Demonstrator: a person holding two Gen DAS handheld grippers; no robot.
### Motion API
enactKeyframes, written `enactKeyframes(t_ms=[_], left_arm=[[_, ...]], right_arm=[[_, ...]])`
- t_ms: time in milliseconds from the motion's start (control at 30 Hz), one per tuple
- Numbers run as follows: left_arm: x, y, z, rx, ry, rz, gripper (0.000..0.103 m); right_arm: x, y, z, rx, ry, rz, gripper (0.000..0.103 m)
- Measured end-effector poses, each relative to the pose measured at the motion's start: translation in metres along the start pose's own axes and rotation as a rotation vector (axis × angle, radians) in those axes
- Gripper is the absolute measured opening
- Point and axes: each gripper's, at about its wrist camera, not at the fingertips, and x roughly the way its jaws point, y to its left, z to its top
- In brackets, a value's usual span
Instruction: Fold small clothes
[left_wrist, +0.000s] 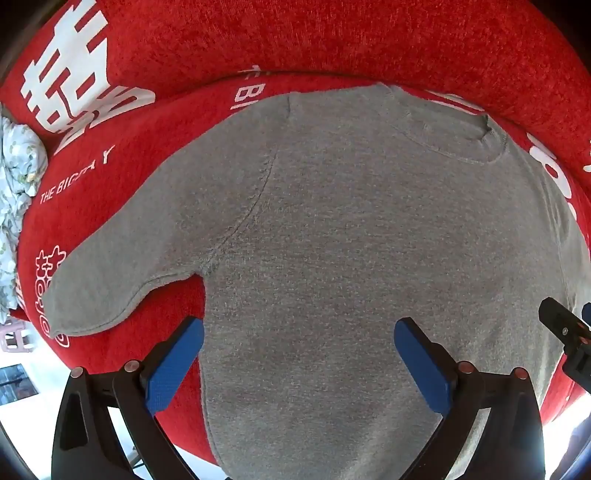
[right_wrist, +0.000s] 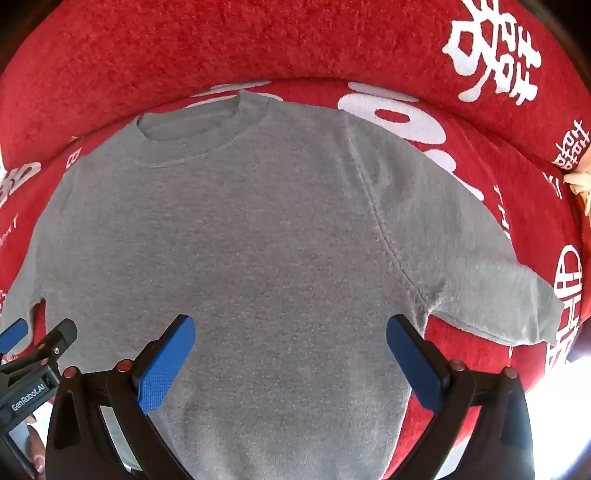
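Lying flat and face up on a red cover with white lettering, a grey T-shirt fills most of both views, its collar at the far end and its lower body running toward the cameras.

The left gripper hangs above the shirt's lower body with its blue pads spread wide and nothing between them; the left-hand pad sits over the shirt's side edge where grey meets red. The right gripper is likewise released, spread above the lower body, its right-hand pad just inside the shirt's right edge below the armpit. Whether either gripper touches the cloth cannot be told.

From the left wrist, the left sleeve shows whole, stretched out sideways over the cover, and a pale floral fabric lies beyond the cover's left edge. The other gripper's tip shows at the right border.

From the right wrist, the right sleeve shows whole, its hem lying flat on the red cover, while only a sliver of the left one appears. The collar shows here complete, a ribbed round neck. The left gripper appears at the lower left, bearing a "GenRobot.AI" label.
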Motion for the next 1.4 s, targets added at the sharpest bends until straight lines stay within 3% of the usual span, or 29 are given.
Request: enactKeyframes(t_ms=[1400], left_arm=[[-0.0033, 0.0069, 0.0072, -0.015, -0.006, -0.002, 0.103]], right_arm=[[-0.0011, 0.0020, -0.0032, 0.001, -0.001, 0.036, 0.103]])
